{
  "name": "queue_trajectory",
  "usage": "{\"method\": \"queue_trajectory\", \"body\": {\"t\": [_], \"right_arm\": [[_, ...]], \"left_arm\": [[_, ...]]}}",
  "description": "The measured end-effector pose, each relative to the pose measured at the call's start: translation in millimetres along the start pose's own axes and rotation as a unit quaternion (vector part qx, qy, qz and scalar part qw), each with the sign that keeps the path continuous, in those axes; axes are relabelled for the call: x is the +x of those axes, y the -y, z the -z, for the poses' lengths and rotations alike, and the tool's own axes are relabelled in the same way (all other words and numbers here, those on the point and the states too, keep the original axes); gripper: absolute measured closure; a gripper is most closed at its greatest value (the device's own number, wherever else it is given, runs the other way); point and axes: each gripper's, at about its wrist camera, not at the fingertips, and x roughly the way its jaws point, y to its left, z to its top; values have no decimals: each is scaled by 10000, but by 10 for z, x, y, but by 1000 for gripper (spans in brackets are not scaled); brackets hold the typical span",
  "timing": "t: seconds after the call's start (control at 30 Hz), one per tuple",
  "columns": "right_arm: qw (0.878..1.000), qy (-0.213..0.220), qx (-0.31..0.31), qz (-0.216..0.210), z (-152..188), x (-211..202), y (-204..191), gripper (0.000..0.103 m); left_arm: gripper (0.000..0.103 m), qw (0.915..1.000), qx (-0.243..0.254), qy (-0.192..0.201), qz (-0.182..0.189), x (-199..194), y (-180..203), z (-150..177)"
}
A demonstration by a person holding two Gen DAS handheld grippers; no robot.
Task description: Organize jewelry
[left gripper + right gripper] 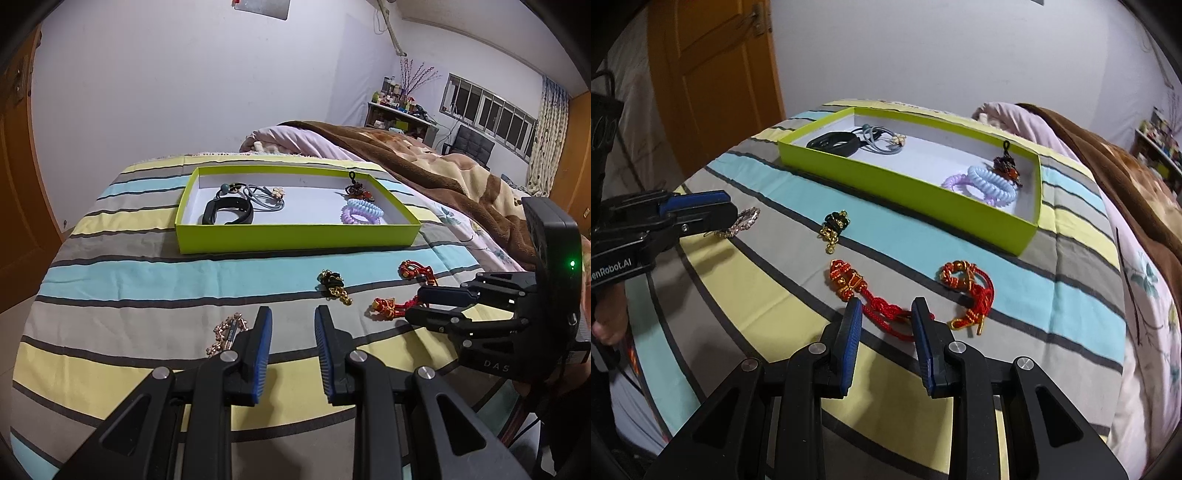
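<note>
Tray [295, 236] already holds several pieces; four remain on the bed. My right gripper [882, 314] is open astride the near red knot charm [849, 280]'s cord, not pinching. Left gripper [291, 325] open, empty, beside rose-gold bracelet [223, 332].

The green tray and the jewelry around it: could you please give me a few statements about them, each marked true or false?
1. The green tray holds a black band. True.
2. The coiled hair ties lie on the striped bedspread. False: they are inside the tray.
3. The right gripper has a red knotted cord between its open fingers. True.
4. The left gripper grips the black-and-gold charm. False: it is open and empty; the charm lies ahead of it.
</note>
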Motion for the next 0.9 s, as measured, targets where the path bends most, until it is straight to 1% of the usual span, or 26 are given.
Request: {"method": "queue_trajectory", "body": {"t": [0.1,0.27,0.33,0.37,0.43,0.47,0.53,0.57,0.6,0.9], "right_arm": [[10000,-23,-72,11,9,-3,-7,75],[9985,-129,-481,223,5,14,-99,75],[9980,-142,-507,340,-1,24,-94,82],[9979,-144,-501,387,-4,26,-84,87],[9983,-145,-455,332,-2,23,-64,89],[9983,-150,-443,339,3,24,-63,92],[9984,-132,-410,362,5,21,-65,94],[9986,-115,-352,366,8,14,-56,97],[9989,-104,-296,341,3,6,-45,103],[9992,7,271,278,68,-98,129,103]], "left_arm": [[78,10000,-25,-24,22,18,-10,-6],[78,9999,-59,-63,77,62,-5,-26],[78,9999,-57,-72,94,69,5,-31],[78,9999,-55,-74,102,70,12,-32],[78,9999,-62,-79,112,73,13,-35],[78,9999,-71,-86,117,77,12,-35],[78,9998,-84,-101,132,85,9,-35],[78,9998,-80,-98,130,85,11,-36],[78,9998,-83,-105,139,93,17,-40],[78,9994,-37,-186,298,196,113,-91]]}}
